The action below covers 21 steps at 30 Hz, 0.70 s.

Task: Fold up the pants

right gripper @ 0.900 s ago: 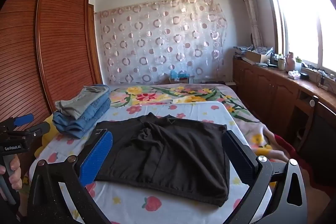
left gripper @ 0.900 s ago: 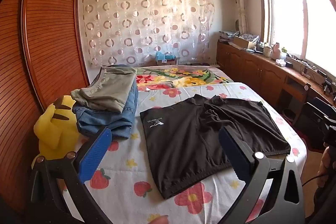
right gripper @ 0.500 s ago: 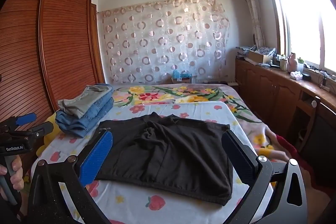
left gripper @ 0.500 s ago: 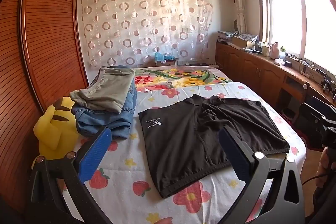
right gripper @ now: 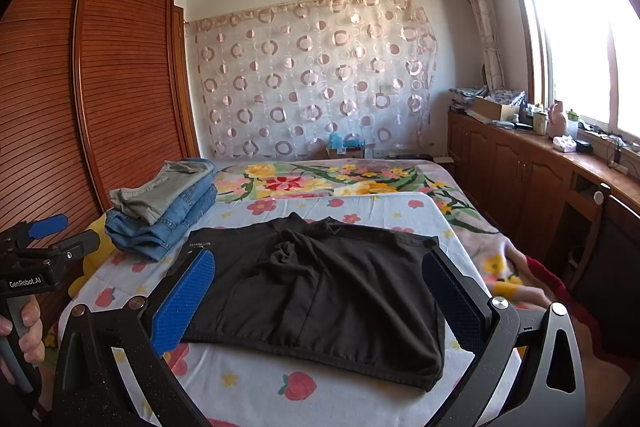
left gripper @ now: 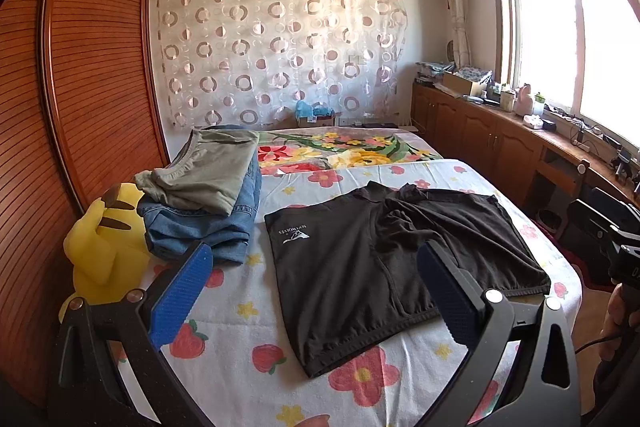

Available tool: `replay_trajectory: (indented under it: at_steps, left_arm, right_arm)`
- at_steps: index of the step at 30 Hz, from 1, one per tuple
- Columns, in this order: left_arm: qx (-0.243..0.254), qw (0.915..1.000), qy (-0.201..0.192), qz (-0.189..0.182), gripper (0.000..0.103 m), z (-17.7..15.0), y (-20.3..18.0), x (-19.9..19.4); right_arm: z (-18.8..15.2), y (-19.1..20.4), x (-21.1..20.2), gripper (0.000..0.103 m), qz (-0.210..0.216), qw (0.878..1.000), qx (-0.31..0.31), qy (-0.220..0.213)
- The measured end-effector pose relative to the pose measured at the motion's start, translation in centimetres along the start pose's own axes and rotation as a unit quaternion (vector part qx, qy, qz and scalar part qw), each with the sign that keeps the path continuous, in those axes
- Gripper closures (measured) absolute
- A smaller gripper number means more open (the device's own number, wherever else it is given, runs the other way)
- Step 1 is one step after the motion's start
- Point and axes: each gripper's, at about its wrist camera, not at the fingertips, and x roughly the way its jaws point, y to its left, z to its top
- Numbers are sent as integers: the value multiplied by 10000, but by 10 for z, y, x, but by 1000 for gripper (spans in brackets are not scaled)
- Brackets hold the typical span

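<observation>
Black shorts (left gripper: 384, 267) lie flat on the flower-print bed sheet (left gripper: 248, 327), with a white logo near the left hem and a bunched fold at the middle top. They also show in the right wrist view (right gripper: 320, 291). My left gripper (left gripper: 316, 291) is open and empty, held above the near edge of the bed before the shorts. My right gripper (right gripper: 320, 299) is open and empty, also above the near edge. The left gripper shows at the left of the right wrist view (right gripper: 44, 247).
A stack of folded jeans (left gripper: 200, 223) with a grey garment (left gripper: 208, 171) on top lies at the bed's left. A yellow plush toy (left gripper: 100, 247) sits beside it. A wooden wardrobe (left gripper: 80, 87) stands left, wooden cabinets (left gripper: 500, 143) right.
Both grippers have drawn back and risen a little; the shorts sit slightly lower and farther in both views. Nothing was grasped.
</observation>
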Motion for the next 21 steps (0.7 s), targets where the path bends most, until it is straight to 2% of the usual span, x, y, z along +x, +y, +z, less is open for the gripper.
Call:
replay_trajectory:
  at_steps: [21]
  left_arm:
    - [-23, 10000, -15, -19, 1, -1, 1, -1]
  right_arm:
    - [0, 0, 0, 0, -25, 10000, 7, -4]
